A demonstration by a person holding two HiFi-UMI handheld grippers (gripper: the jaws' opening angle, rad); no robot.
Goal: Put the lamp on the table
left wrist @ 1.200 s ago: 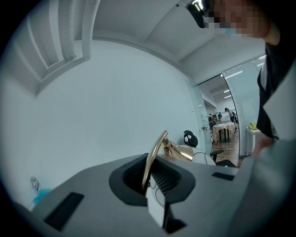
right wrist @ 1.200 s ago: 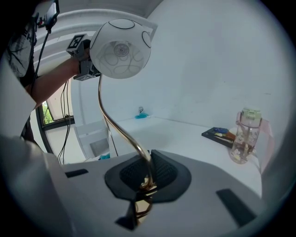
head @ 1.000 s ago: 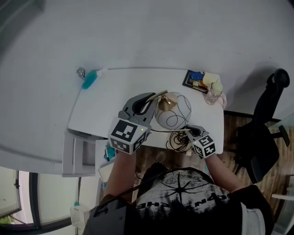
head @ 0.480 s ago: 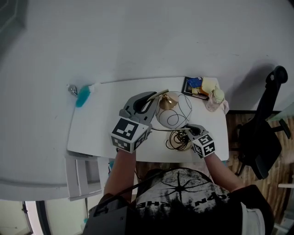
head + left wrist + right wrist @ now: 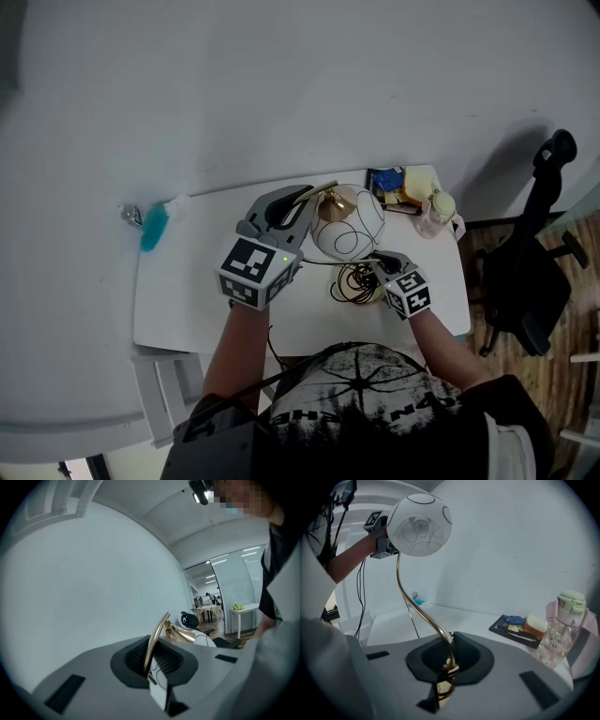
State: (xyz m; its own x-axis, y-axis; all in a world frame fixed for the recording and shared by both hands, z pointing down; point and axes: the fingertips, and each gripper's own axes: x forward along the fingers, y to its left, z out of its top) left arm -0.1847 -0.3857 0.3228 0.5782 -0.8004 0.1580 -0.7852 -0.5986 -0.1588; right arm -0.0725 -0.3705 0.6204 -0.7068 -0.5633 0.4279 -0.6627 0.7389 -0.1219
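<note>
The lamp has a white globe shade with thin black lines and a curved gold stem. It is held over the white table, near its back right part. My left gripper is shut on the upper end of the stem, just left of the globe. My right gripper is shut on the lower end of the stem, in front of the globe. The lamp's black cord lies coiled under the right gripper. In the right gripper view the globe stands high at the upper left.
A dark tray with small items and a clear bottle sit at the table's back right corner. A teal object lies at the back left. A black office chair stands to the right. A wall runs behind the table.
Both grippers have carried the lamp further in over the table, toward the wall and the tray. The grips on the stem are unchanged.
</note>
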